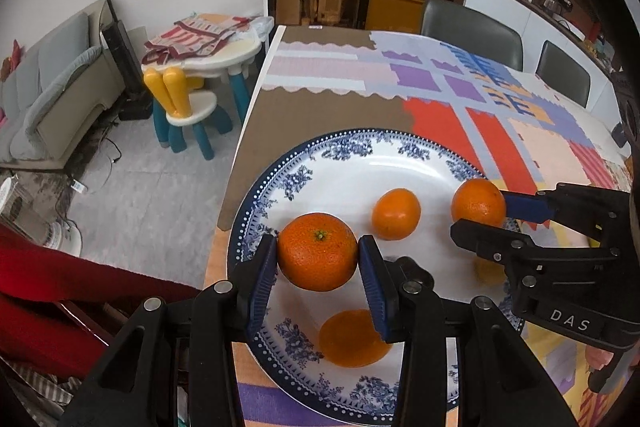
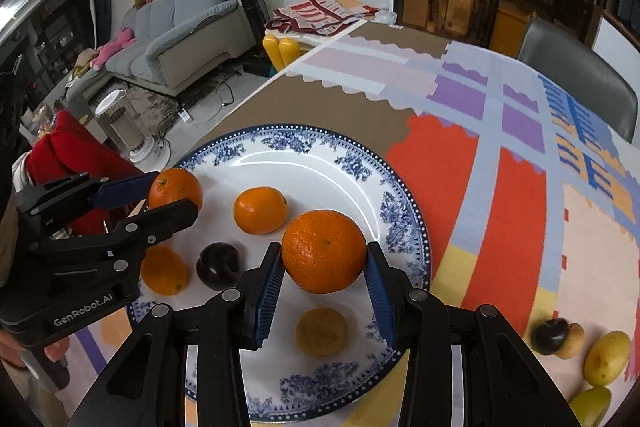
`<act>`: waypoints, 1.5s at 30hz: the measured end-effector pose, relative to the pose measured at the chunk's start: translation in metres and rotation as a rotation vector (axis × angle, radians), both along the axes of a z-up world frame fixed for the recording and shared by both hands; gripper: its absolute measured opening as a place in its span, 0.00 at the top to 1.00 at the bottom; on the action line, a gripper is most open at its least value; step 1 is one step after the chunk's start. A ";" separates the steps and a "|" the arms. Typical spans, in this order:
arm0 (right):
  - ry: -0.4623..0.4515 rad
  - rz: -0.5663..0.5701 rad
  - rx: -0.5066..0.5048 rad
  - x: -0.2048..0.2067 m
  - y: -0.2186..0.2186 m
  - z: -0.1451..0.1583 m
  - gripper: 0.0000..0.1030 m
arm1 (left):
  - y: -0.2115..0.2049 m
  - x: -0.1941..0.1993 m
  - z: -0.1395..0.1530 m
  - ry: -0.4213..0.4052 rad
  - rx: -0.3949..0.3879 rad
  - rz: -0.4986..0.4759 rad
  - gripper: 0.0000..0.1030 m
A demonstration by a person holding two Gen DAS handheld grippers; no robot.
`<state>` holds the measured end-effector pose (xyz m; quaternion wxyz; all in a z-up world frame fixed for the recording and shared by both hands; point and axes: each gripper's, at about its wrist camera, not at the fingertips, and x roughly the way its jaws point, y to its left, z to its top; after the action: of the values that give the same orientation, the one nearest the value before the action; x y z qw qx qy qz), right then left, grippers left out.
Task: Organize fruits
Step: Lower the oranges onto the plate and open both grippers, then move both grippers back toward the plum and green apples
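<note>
Left gripper (image 1: 317,259) clamped on an orange (image 1: 317,251), right gripper (image 2: 324,263) at its 2 o'clock, pinching another orange (image 2: 324,251), both raised.

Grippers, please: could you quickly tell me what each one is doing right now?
Left gripper: shut on an orange above the plate.
Right gripper: shut on another orange.

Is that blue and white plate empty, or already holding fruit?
Holding fruit. The plate carries loose oranges and a dark plum; each claw grips another orange above it.
</note>
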<state>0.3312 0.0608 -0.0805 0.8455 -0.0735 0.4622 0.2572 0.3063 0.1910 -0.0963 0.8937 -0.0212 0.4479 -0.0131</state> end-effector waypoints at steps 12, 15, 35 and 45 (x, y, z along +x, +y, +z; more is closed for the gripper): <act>0.038 -0.006 0.008 0.007 0.002 -0.011 0.59 | -0.001 0.008 -0.006 0.041 0.009 -0.016 0.60; 0.048 -0.013 0.014 0.007 0.000 -0.011 0.59 | -0.002 0.002 0.000 0.015 0.020 -0.010 0.53; -0.216 -0.085 0.057 -0.080 -0.062 0.069 0.34 | -0.053 -0.082 0.081 -0.205 0.062 -0.040 0.30; -0.330 -0.203 0.035 -0.132 -0.115 0.099 0.24 | -0.098 -0.124 0.109 -0.286 0.040 -0.091 0.19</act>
<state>0.1996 -0.0543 0.0189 0.9325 -0.0528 0.3180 0.1629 0.1824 0.0927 0.0132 0.9472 0.0192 0.3166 -0.0475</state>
